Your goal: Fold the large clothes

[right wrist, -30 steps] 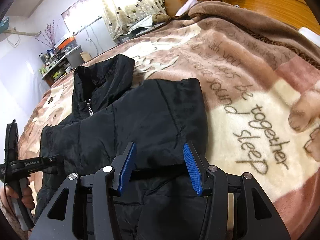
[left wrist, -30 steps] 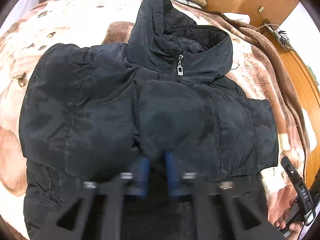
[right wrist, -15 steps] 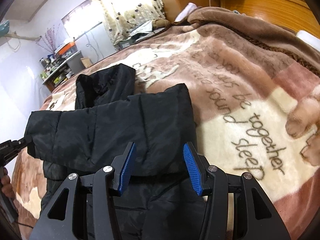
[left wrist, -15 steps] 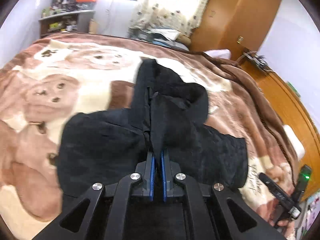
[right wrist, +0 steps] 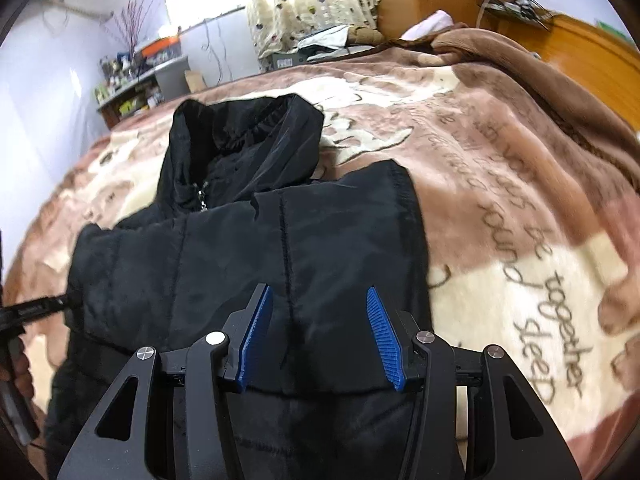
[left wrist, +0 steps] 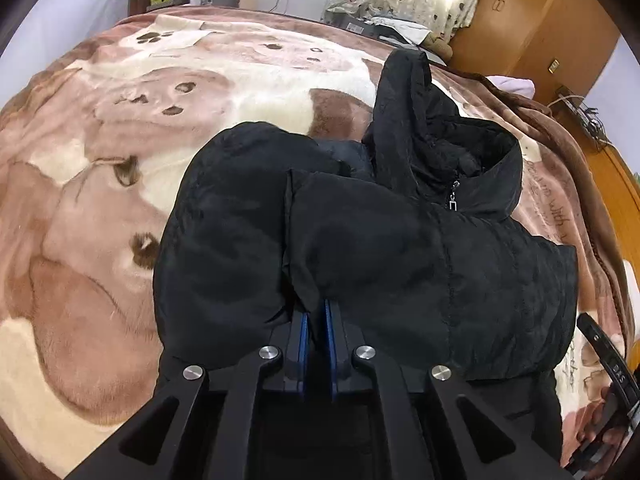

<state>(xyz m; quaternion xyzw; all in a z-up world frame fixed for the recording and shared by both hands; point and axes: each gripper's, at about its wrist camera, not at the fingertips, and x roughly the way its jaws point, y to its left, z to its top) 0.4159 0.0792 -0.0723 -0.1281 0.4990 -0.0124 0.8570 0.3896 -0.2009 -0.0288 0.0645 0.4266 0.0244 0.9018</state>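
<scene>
A black hooded puffer jacket lies front up on the bed, with both sleeves folded across its chest. My left gripper sits low over the left sleeve; a fold of that sleeve's edge is pinched between the blue pads while the jaws are opening slightly. In the right wrist view the jacket fills the middle. My right gripper hovers open above the folded right sleeve, pads wide apart and gripping nothing. The silver zip pull shows below the hood.
A brown and cream bear-print blanket covers the bed on all sides of the jacket. A wooden headboard and wardrobe stand on the right. Cluttered shelves line the far wall. A hand holds the other gripper at the lower right.
My left gripper shut on the left sleeve, lifted it and carried it across the chest, where it now lies flatter. The right gripper stayed open and shifted sideways over the right sleeve.
</scene>
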